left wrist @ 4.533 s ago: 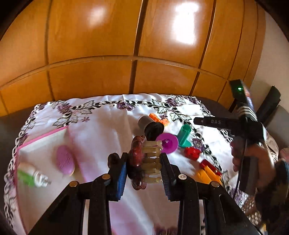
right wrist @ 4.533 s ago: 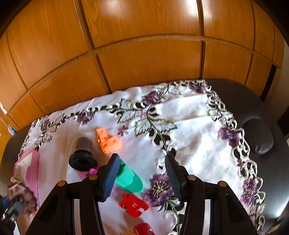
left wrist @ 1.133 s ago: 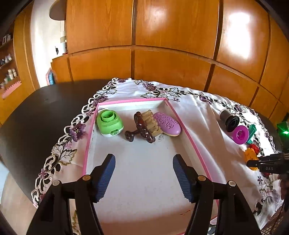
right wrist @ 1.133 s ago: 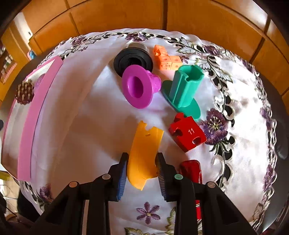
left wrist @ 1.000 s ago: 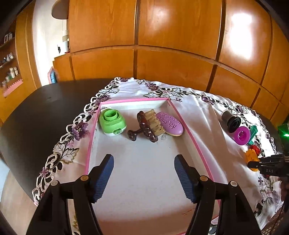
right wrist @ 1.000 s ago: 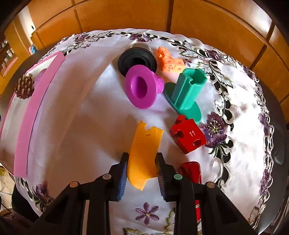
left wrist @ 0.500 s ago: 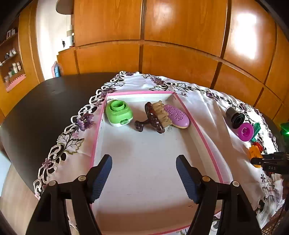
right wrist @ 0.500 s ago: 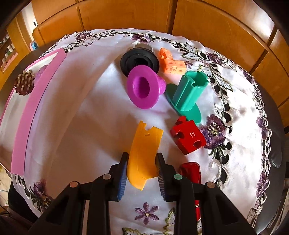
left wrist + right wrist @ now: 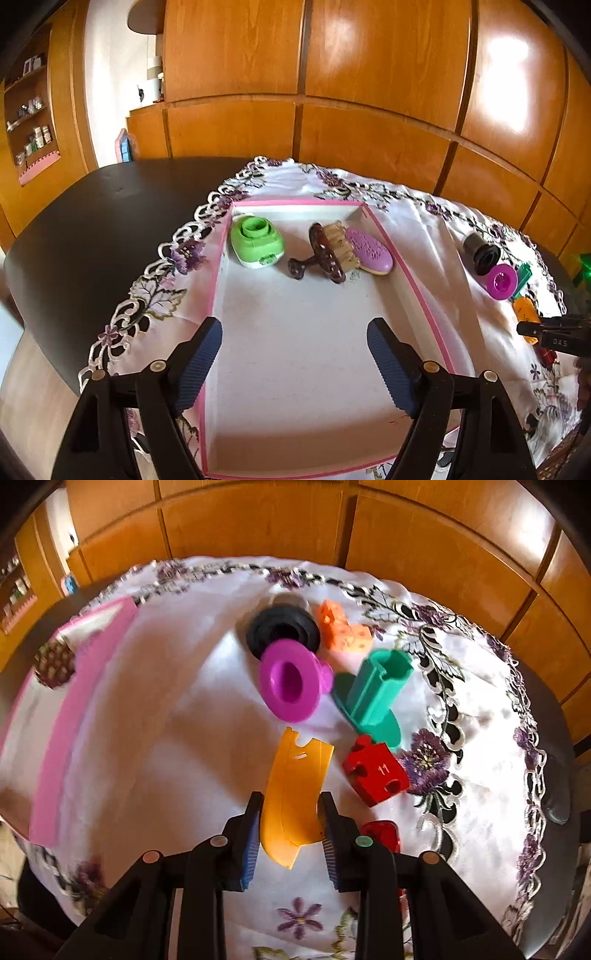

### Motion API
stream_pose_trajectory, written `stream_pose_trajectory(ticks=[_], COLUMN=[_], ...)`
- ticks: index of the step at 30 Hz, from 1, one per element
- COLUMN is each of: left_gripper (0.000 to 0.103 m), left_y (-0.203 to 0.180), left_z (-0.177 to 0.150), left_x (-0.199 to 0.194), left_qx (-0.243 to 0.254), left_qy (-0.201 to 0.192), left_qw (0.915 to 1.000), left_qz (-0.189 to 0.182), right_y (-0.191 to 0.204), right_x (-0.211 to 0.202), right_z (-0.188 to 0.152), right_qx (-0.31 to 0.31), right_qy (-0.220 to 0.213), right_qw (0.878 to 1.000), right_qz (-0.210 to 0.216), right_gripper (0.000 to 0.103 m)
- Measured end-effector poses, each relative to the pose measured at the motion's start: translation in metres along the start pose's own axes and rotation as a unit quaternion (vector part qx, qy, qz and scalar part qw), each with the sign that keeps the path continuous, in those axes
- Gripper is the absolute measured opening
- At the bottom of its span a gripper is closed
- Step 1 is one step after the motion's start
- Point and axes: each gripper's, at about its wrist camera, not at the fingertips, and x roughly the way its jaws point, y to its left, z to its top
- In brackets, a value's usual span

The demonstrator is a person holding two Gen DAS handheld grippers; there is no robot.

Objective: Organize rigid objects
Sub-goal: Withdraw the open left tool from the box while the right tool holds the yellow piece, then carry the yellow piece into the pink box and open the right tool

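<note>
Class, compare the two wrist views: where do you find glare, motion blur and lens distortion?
Left wrist view: sharp; bright window glare on the wooden panels; fisheye bends their seams into arcs. Right wrist view: smeared by motion blur, worst toward the pink tray and tablecloth edge; the yellow curved piece, clamped in the right gripper, stays crisp.

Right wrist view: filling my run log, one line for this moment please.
right tongs: shut on curved orange plastic piece | left tongs: opening, empty, over pink-rimmed tray

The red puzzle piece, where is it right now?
In the right wrist view, the red puzzle piece lies on the tablecloth, right of the yellow piece, just below the green stand.
</note>
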Motion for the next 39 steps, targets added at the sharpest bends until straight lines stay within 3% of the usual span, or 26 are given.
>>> stream_pose_trajectory(ticks=[14,24,28,32,35,39], left_gripper=[0.087,0.087,0.087,0.087,0.087,0.087], left_y=[0.01,0.033,0.041,0.045,0.047,0.048], left_z=[0.001,0.003,0.001,-0.002,-0.003,-0.004], left_x=[-0.006,-0.012,-0.008,-0.007,-0.005,-0.001], left_qx=[-0.018,-0.048,-0.058,-0.058,-0.059,-0.063], left_qy=[-0.008,-0.014,-0.009,-0.006,-0.003,0.002], left_qw=[0.9998,0.9987,0.9983,0.9983,0.9982,0.9979], left_qz=[-0.007,-0.001,0.004,0.007,0.01,0.011], right_y=[0.111,0.183,0.203,0.215,0.22,0.228], right_x=[-0.048,-0.038,-0.012,0.025,0.034,0.033], right_z=[0.028,0.044,0.052,0.057,0.054,0.046], right_qx=[-0.074,-0.12,-0.128,-0.144,-0.163,-0.19], right_qy=[-0.081,-0.075,-0.05,-0.024,-0.017,-0.028], right_qw=[0.987,0.975,0.976,0.984,0.982,0.979], right_qz=[0.12,0.172,0.171,0.101,0.092,0.072], right_gripper=[0.029,0.029,0.029,0.029,0.029,0.038])
